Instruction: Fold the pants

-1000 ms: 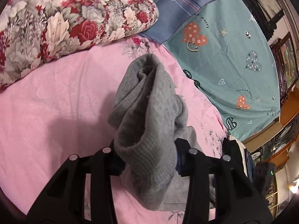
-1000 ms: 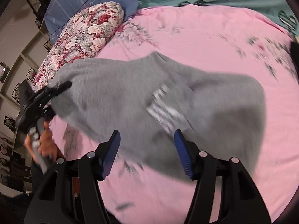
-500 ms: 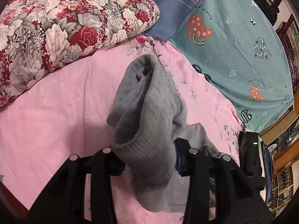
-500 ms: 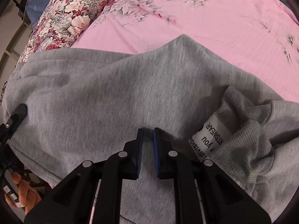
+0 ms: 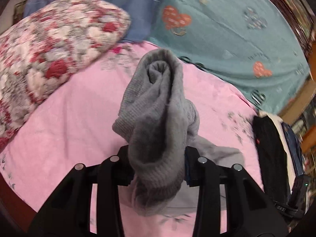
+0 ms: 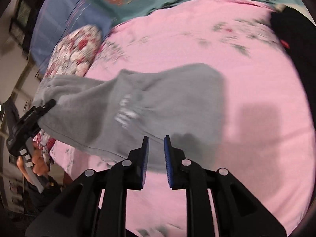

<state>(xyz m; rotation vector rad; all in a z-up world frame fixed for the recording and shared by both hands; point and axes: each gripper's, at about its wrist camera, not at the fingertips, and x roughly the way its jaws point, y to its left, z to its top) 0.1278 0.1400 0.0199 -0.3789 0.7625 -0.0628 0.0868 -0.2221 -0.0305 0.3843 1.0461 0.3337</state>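
Observation:
Grey knit pants (image 5: 158, 108) hang bunched from my left gripper (image 5: 157, 151). Its jaws are closing, with the ribbed end squeezed between the pads. In the right wrist view the pants (image 6: 167, 98) stretch across the pink bedsheet (image 6: 246, 158), and their left end is lifted by the left gripper (image 6: 46, 106), which a hand (image 6: 37, 158) holds. My right gripper (image 6: 156, 138) hovers just before the near edge of the pants. Its jaws are opening and stand a little apart, with nothing between the blue pads.
A floral pillow (image 5: 49, 45) lies at the back left, beside a blue plaid sheet (image 5: 118, 0). A teal blanket with hearts (image 5: 227, 29) covers the back right. A black item (image 5: 270, 148) sits at the bed's right edge. The pink sheet (image 5: 69, 118) stretches around the pants.
The right gripper, shut over the grey fabric half a second ago, has drawn back and its jaws have parted. The left gripper has lifted and rolled with the bunched pants still in it.

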